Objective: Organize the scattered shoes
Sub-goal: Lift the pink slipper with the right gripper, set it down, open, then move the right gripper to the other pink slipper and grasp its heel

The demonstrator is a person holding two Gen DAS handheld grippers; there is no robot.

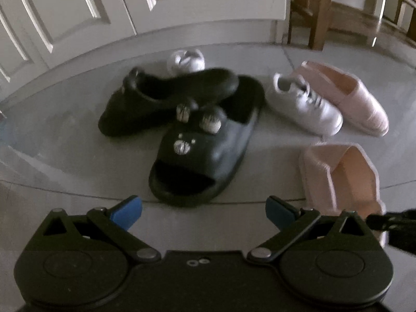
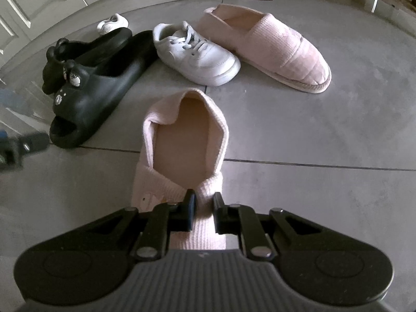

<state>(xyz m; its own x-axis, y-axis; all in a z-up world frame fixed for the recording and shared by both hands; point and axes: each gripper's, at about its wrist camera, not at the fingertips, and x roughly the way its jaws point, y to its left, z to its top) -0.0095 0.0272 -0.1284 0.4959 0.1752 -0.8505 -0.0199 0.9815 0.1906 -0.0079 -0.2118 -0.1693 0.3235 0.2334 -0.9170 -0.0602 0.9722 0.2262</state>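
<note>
Now the right tongs (image 2: 203,202) straddle the pink slipper's (image 2: 182,140) knit upper.

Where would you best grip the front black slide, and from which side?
Pinch the wide strap of the front black slide from above, over its open toe. The strap arches clear of the footbed, and the other slide crowds its heel.

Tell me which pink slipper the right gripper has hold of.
The near pink knitted slipper, pinched at its upper by the right gripper; the other pink slipper lies untouched beside the white sneaker.

black slides (image 2: 98,78); white sneaker (image 2: 195,52); pink slippers (image 2: 273,49); grey floor (image 2: 312,130)
</note>
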